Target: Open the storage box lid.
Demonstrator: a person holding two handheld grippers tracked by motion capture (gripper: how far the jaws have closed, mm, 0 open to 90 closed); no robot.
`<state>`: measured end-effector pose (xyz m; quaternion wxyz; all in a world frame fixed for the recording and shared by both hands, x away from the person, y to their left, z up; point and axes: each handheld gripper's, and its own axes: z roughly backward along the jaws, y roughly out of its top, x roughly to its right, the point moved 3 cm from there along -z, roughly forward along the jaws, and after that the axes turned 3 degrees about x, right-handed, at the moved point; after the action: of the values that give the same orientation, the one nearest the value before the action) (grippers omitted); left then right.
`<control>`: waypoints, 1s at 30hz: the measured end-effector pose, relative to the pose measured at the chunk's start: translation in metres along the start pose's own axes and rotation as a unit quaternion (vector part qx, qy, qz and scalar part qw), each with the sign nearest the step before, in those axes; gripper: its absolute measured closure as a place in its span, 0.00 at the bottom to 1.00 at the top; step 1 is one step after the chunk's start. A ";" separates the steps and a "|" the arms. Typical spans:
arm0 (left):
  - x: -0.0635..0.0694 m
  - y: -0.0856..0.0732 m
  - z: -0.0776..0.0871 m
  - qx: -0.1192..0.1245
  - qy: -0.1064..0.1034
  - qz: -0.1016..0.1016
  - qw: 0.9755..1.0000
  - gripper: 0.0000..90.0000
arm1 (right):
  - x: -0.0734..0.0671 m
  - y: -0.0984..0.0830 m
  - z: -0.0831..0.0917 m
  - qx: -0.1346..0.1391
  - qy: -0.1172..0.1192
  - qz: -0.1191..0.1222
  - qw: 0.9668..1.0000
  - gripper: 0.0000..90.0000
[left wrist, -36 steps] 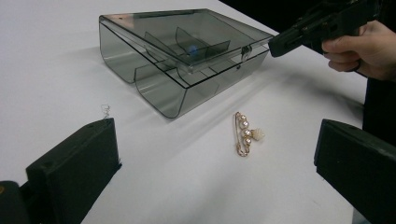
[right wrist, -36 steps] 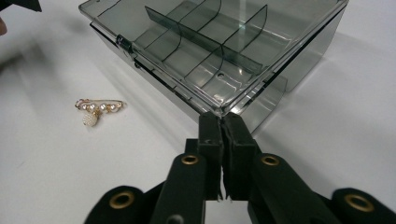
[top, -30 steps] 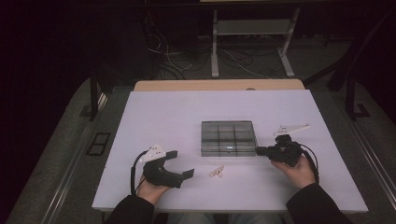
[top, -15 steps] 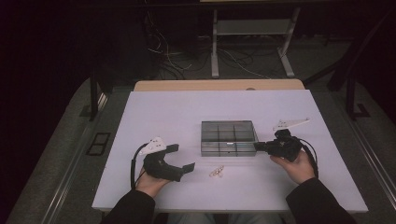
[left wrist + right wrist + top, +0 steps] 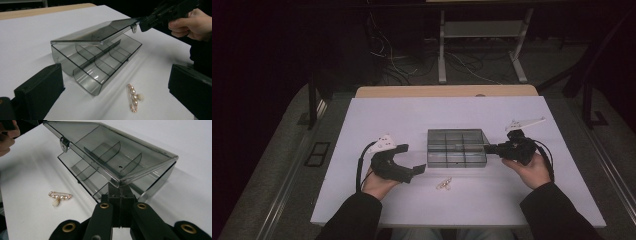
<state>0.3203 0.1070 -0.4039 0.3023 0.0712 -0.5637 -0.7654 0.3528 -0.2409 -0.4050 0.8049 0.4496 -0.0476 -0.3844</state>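
Smoky compartment box (image 5: 456, 148), table (image 5: 422, 115) centre: lid (image 5: 96, 32) part-raised, edge pinched by right gripper (image 5: 490, 148) fingers. Left gripper (image 5: 413, 159): fingers spread. Pearl brooch (image 5: 443, 184) near side.

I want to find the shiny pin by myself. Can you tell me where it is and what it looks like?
Look at the white table and find the smoky clear box in the middle, its lid partly lifted. On the table just in front of the box, on the person's side, lies the pin. It is small and gold with a row of pearly beads and one round pearly ball, unlike the grey box and the black tools.
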 end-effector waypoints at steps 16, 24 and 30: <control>-0.014 0.024 -0.013 -0.003 -0.001 0.004 1.000 0.00 | 0.001 0.021 0.000 0.002 0.004 0.009 1.000 0.99; -0.020 0.030 -0.024 0.001 -0.006 0.007 1.000 0.00 | 0.001 0.036 -0.003 0.005 0.004 0.013 1.000 0.99; -0.026 0.039 -0.032 -0.002 -0.008 0.006 1.000 0.00 | 0.003 0.045 -0.005 0.006 0.003 0.017 1.000 0.99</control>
<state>0.3708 0.0882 -0.3862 0.3020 0.0612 -0.5654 -0.7651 0.3825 -0.2259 -0.3741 0.8089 0.4542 -0.0551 -0.3691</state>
